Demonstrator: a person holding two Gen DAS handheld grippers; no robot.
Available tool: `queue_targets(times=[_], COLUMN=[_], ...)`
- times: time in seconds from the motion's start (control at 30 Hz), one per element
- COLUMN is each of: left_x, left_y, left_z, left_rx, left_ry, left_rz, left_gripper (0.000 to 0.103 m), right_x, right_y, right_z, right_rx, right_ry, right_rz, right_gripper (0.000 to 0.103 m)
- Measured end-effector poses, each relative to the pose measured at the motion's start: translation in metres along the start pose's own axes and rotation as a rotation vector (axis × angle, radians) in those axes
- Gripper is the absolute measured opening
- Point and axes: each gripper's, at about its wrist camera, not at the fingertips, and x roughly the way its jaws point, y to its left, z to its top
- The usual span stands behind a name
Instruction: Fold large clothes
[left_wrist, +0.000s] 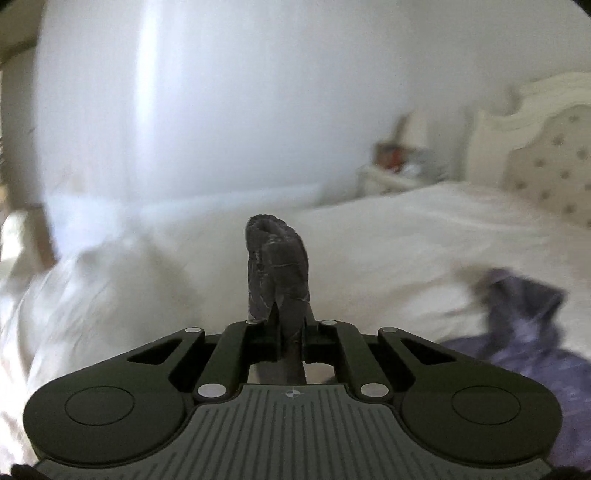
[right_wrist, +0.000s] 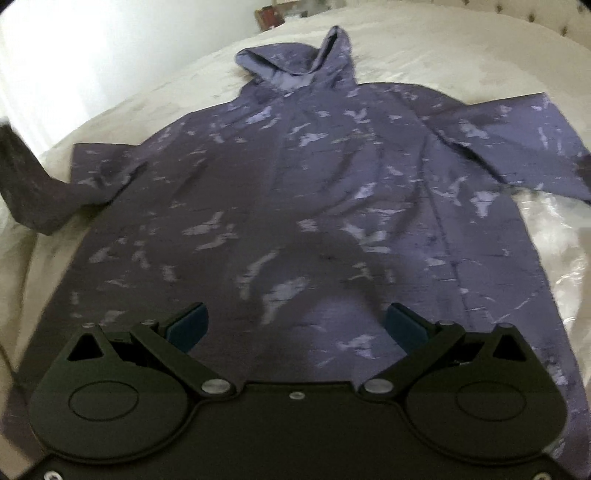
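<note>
A large purple hoodie (right_wrist: 295, 192) with pale splotches lies spread flat on the white bed (right_wrist: 424, 48), hood at the far end, sleeves out to both sides. My right gripper (right_wrist: 295, 325) is open and empty, hovering over the hoodie's lower hem. My left gripper (left_wrist: 280, 302) is shut on the dark cuff of the left sleeve (left_wrist: 277, 266) and holds it lifted above the bed; that raised sleeve shows at the left edge of the right wrist view (right_wrist: 26, 177). Part of the hoodie shows at the right of the left wrist view (left_wrist: 524, 332).
A tufted cream headboard (left_wrist: 546, 162) stands at the bed's far end. A nightstand with small items (left_wrist: 399, 162) sits beside it against the white wall. Rumpled white bedding (left_wrist: 92, 288) lies at the left.
</note>
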Motion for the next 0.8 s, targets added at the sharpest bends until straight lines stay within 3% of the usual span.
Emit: queue_targets(times=[0.17,0.37,0.6,0.8], left_x=[-0.029,-0.032,0.001,0.030], left_y=[-0.082,-0.177,-0.264,-0.298], left_z=[0.031,0.028,-0.023,-0.080], left_rx=[0.105,0.165,0.185,0.277], left_ry=[-0.113,-0.169,-0.049,0.086], left_rz=[-0.167,-0.372,-0.555,-0.557], left_gripper=[0.008,0.009,0.010,0.011], right_x=[0.004,-0.002,-0.010,-0.011], right_y=[-0.011,-0.022,-0.039,-0.050], right_z=[-0.013,-0.019,-0.014,-0.012], right_rx=[-0.047,-0.076,-0.017,0.021], right_ry=[-0.054,-0.094,-0.112,-0.107], right_rz=[-0.064,-0.059,-0.029,-0.018], right_gripper=[0.102,0.102,0.102,0.102])
